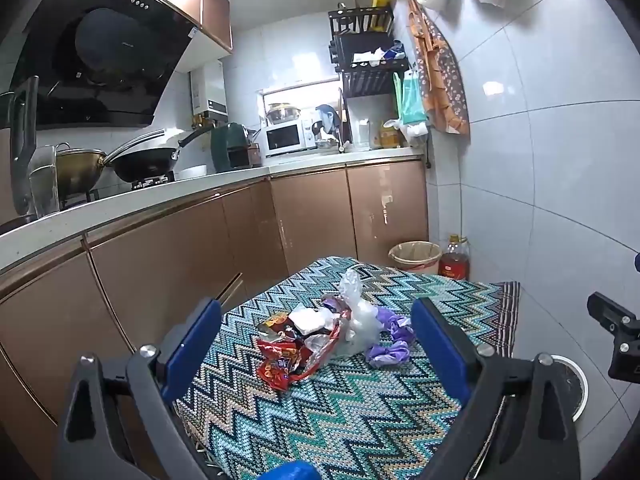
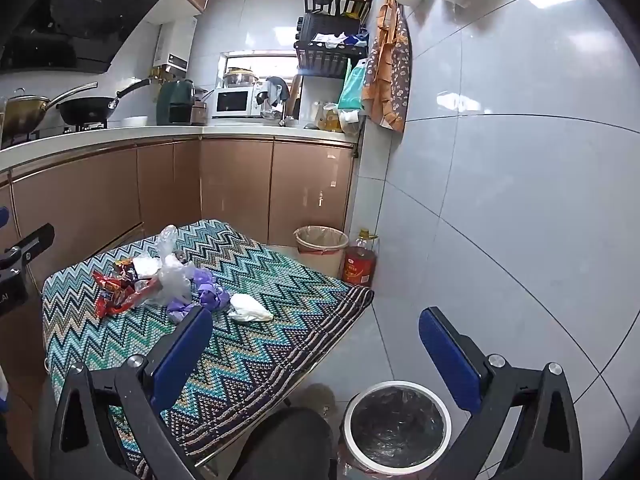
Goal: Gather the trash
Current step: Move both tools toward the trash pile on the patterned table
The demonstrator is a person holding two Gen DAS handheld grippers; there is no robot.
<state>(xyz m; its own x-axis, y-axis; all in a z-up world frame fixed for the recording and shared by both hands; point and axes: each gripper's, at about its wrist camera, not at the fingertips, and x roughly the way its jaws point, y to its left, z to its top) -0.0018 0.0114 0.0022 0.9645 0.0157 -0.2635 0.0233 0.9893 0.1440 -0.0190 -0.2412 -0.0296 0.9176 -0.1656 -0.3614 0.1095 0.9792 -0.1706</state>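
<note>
Two blue-padded grippers hover over a small table (image 1: 360, 420) draped in a zigzag cloth, in a narrow kitchen. From the left wrist camera, the left gripper (image 1: 316, 336) hangs with its fingers spread wide and empty, framing a heap of trash: a red snack wrapper (image 1: 280, 360), a clear plastic bag (image 1: 358, 320), a white packet (image 1: 307, 319) and crumpled purple gloves (image 1: 390, 340), all lying together mid-table. A beige bin (image 1: 415, 256) and a red oil bottle (image 1: 454, 262) stand on the floor beyond the table.

From the right wrist camera, the right gripper (image 2: 316, 340) is also spread open and holds nothing. A crumpled white tissue (image 2: 249, 307) lies just right of the purple gloves (image 2: 208, 292). Below the table's edge stands a white-rimmed trash can (image 2: 394, 424) lined with a dark bag
</note>
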